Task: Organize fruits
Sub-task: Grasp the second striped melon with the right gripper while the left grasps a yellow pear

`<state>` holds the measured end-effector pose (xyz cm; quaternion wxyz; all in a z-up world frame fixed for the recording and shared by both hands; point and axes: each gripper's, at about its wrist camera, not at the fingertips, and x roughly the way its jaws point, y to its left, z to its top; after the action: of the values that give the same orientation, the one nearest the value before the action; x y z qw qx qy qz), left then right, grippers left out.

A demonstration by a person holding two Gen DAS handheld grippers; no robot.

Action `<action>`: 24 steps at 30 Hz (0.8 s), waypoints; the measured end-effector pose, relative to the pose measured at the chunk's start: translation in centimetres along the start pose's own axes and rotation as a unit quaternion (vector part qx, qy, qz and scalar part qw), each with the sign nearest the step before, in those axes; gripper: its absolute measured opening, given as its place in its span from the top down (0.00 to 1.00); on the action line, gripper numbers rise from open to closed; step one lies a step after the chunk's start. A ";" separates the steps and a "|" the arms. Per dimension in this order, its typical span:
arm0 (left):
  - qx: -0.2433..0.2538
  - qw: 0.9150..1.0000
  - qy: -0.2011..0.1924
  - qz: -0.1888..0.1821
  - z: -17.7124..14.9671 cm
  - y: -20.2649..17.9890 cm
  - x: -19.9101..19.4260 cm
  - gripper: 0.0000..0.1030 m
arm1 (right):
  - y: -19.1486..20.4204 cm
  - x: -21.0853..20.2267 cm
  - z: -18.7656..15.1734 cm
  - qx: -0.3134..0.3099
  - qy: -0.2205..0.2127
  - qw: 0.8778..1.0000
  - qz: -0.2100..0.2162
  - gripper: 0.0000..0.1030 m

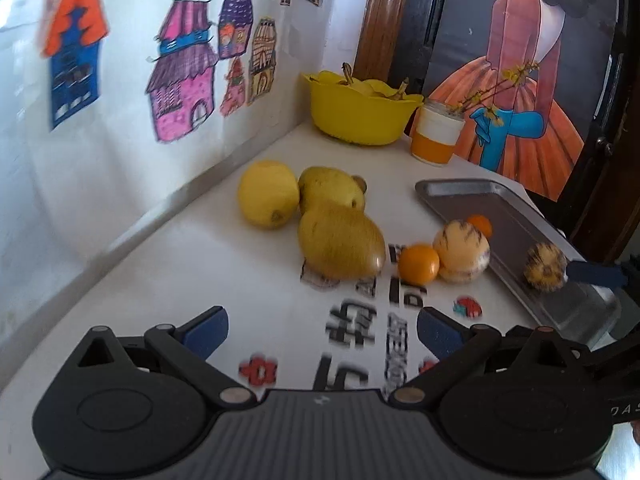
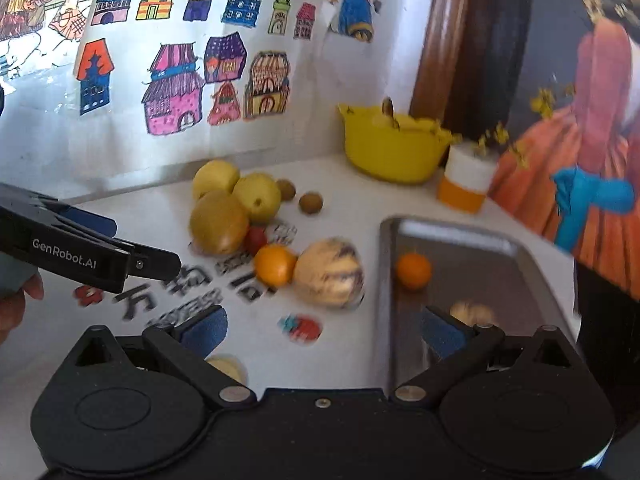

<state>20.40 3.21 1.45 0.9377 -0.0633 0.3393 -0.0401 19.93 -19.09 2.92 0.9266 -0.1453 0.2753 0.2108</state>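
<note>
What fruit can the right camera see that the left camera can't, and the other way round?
Only the right wrist view shows the two small brown fruits behind the pile, the little red fruit, and the left gripper from the side. Only the left wrist view shows the striped fruit in the tray sharply, beside a blue finger pad. Both show the metal tray, the yellow bowl and the orange on the table.

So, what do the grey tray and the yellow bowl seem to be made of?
The flat grey rectangular tray looks like metal, probably stainless steel with a brushed, half-shiny finish: its floor mirrors the small orange fruit lying in it. The round yellow bowl with a wavy rim seems to be plastic, opaque and evenly coloured with a soft sheen, though glazed ceramic cannot be excluded.
</note>
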 end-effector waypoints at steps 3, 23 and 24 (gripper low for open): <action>0.005 1.000 -0.005 -0.002 1.2 -0.2 1.3 0.01 | -0.8 1.5 0.8 -0.023 -0.008 1.000 0.005 0.01; -0.042 0.999 0.012 -0.030 3.6 0.2 7.2 0.11 | -1.2 8.1 0.9 -0.070 0.021 0.997 0.027 0.26; -0.048 0.998 0.010 -0.031 3.7 0.3 7.3 0.12 | -1.3 8.1 1.0 -0.068 0.019 0.997 0.029 0.28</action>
<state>28.34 3.02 -0.39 0.9283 -0.1179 0.3485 -0.0532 27.17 -17.29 -0.74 0.9028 -0.2037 0.2823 0.2525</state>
